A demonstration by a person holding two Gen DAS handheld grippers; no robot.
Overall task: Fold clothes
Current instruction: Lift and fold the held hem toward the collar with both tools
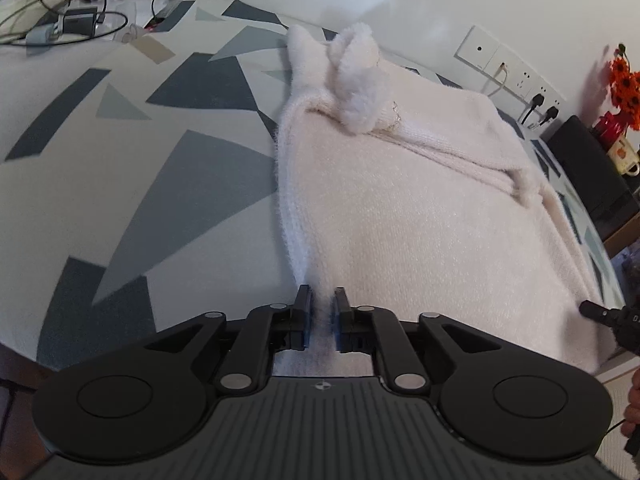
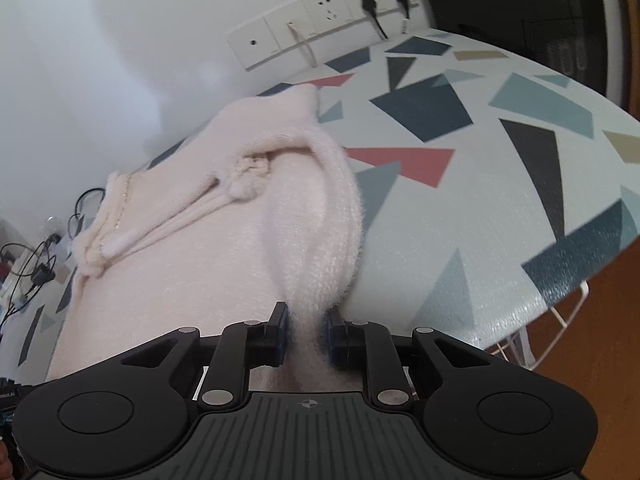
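A fluffy pale pink sweater [image 1: 400, 200] lies spread on a table with a geometric-patterned cloth [image 1: 120, 140], its sleeves folded across the body. My left gripper [image 1: 323, 300] is shut on the sweater's near left hem corner, with fabric pinched between its pads. In the right wrist view the same sweater [image 2: 180, 272] is bunched up at its near right edge, and my right gripper [image 2: 306, 314] is shut on that raised fold. The tip of the right gripper [image 1: 600, 314] shows at the sweater's right edge in the left wrist view.
Cables and a small device [image 1: 72, 20] lie at the table's far left. A row of wall sockets [image 2: 320, 20] with plugs runs behind the table. A black appliance [image 2: 520, 12] stands at the far right, with orange flowers [image 1: 624, 80] beside it. The table edge [image 2: 560, 300] drops off at right.
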